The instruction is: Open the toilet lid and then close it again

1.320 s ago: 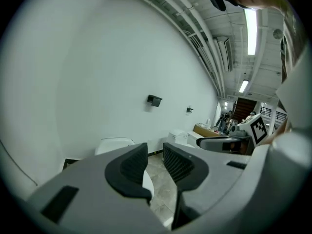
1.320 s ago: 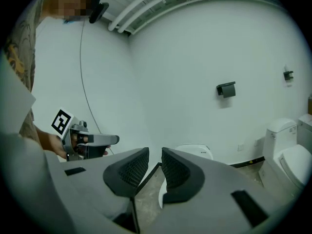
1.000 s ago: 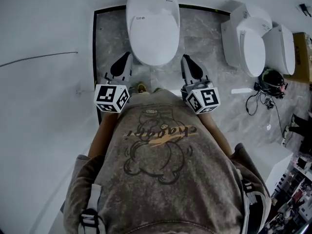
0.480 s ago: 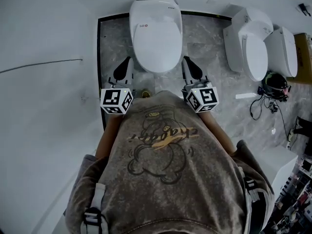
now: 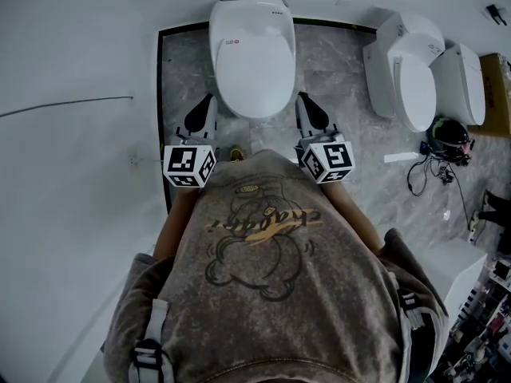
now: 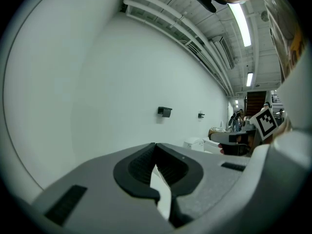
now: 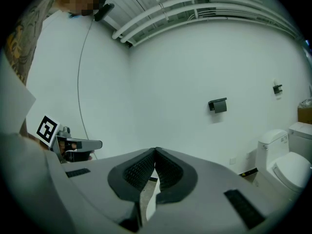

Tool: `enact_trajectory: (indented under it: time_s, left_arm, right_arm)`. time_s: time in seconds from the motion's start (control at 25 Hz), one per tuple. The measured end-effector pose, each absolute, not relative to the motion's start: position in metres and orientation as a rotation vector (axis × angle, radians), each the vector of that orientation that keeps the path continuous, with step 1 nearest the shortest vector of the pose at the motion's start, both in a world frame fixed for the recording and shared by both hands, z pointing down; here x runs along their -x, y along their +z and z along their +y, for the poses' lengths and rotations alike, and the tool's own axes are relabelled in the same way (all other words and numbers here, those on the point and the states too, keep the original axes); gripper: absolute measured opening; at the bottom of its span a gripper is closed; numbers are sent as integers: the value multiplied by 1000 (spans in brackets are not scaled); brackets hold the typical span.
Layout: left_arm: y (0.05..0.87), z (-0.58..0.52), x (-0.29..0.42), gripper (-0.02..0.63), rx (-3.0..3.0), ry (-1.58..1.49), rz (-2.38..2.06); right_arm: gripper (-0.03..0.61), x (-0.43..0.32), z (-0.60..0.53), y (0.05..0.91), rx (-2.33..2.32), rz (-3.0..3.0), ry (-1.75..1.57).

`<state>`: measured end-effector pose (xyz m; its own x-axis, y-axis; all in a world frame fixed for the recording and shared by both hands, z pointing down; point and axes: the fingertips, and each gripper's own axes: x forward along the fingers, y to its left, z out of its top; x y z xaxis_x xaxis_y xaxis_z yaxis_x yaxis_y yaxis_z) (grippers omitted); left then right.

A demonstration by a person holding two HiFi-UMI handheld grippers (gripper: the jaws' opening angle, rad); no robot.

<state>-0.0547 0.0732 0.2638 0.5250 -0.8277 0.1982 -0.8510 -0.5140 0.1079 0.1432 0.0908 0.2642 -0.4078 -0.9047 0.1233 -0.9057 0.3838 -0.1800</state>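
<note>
In the head view the white toilet stands on a grey marble floor panel with its lid down. My left gripper hangs beside the bowl's front left, and my right gripper beside its front right; neither touches the lid. In the left gripper view the dark pads of the left gripper meet with nothing between them. The right gripper is likewise shut and empty in its own view. A white sliver of the toilet shows below the left jaws.
Two more white toilets stand to the right, with a dark helmet and cables on the floor by them. A white wall runs behind, bearing a black holder. The person's torso fills the lower head view.
Both grippers stay shut beside the toilet's front, in about the same places. The lid remains down. Only the head view has shifted slightly.
</note>
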Motion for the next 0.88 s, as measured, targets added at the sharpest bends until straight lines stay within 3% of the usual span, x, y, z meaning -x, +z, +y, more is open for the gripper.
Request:
enact_trajectory:
  time_s: [0.88]
  left_arm:
    - [268,84,59,9,-2548,170,-1452]
  right_arm:
    - [26,-129,99,274,-1658,-2618,351]
